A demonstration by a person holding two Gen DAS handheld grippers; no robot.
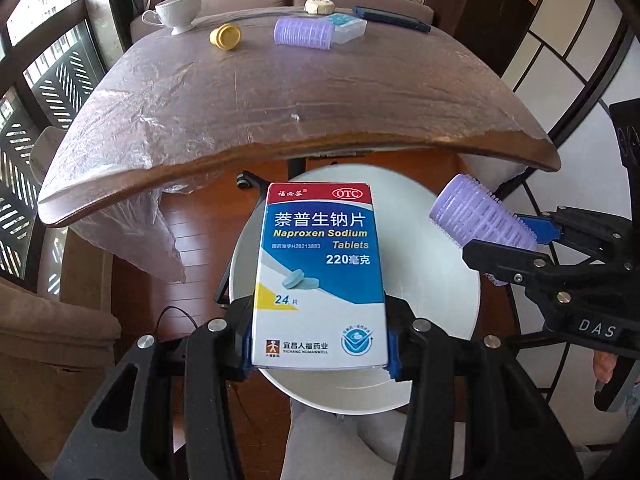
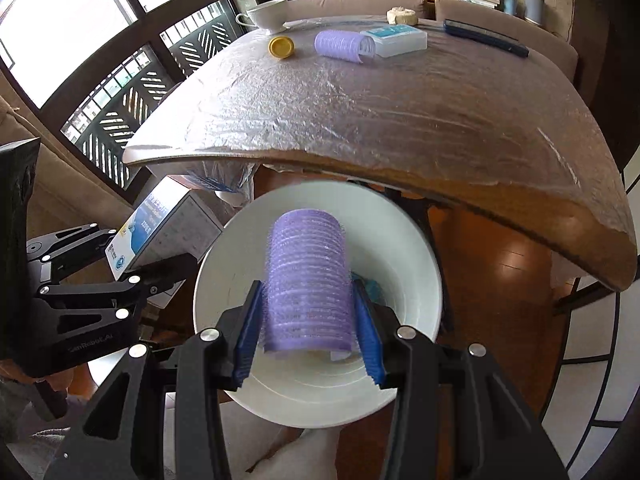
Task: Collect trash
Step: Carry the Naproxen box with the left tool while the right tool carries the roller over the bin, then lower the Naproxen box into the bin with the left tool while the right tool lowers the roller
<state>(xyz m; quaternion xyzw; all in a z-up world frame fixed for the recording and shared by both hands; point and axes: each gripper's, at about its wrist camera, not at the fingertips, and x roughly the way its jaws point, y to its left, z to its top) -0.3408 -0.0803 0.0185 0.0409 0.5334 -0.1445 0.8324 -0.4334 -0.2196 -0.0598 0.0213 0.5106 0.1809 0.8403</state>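
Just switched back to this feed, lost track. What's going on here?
A person is clearing the table with a gripper in each hand. The left gripper is shut on a medicine box, and the right gripper is shut on a purple hair roller. Both are held over the white bin on the floor by the table edge, not yet released. On the table are another purple roller, a yellow cap, a cup, a clear case and a dark comb.
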